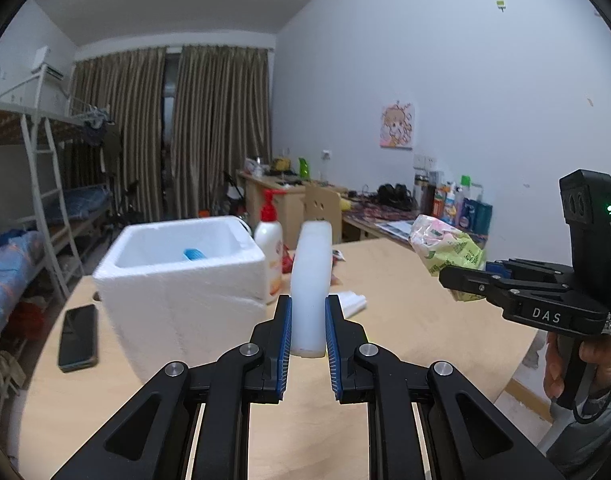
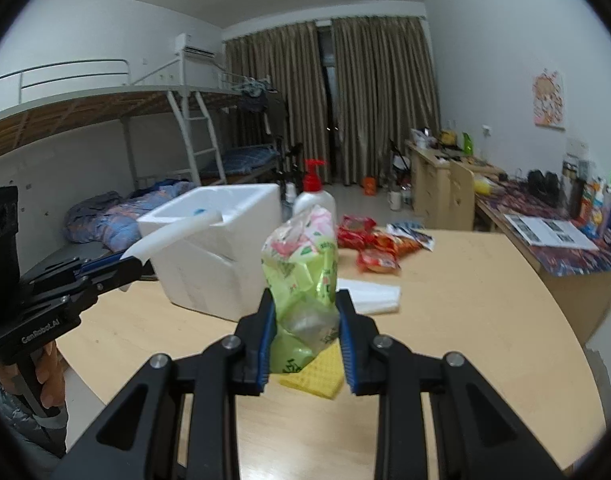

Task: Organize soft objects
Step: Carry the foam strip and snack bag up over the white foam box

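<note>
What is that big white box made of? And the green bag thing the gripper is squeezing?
The white box looks like foam, probably polystyrene: thick walls, matte grainy surface, soft rounded edges. The green bag, pinched in the right gripper, looks like thin printed plastic film: it is glossy, partly see-through and crumples into sharp wrinkles.

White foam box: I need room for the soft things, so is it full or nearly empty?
Nearly empty. The white foam box is open-topped, with only a small blue object visible inside.
</note>
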Demonstrator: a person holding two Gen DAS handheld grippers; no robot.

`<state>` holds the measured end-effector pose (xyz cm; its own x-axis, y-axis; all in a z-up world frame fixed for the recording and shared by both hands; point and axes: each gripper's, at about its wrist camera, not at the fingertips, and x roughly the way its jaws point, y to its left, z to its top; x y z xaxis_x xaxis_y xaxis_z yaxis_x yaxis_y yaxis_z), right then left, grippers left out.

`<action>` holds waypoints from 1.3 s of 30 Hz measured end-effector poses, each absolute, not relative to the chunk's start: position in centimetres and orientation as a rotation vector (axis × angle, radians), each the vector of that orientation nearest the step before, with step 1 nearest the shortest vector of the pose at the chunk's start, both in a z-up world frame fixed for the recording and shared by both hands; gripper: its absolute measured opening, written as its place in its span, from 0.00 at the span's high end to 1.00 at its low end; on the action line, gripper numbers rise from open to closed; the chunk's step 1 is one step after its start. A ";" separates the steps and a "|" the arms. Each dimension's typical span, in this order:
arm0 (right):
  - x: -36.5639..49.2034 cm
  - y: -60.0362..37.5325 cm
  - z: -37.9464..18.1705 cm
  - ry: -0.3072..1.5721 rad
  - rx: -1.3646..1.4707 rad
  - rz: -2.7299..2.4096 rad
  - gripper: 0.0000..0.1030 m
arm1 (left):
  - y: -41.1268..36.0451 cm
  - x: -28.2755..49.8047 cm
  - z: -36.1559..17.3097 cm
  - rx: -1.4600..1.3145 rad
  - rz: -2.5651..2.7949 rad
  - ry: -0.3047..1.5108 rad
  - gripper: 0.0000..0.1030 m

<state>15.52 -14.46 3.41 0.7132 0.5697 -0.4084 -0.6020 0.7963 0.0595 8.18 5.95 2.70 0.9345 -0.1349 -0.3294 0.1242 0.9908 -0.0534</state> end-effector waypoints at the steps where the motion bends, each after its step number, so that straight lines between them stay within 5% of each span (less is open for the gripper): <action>1: 15.5 -14.2 3.6 0.417 -0.084 0.660 0.68 | 6.1 7.8 2.9 -0.033 -0.127 0.331 0.83; 39: 18.3 -2.9 8.1 0.335 -0.191 0.896 0.68 | 14.3 8.2 8.4 -0.020 0.120 0.236 0.83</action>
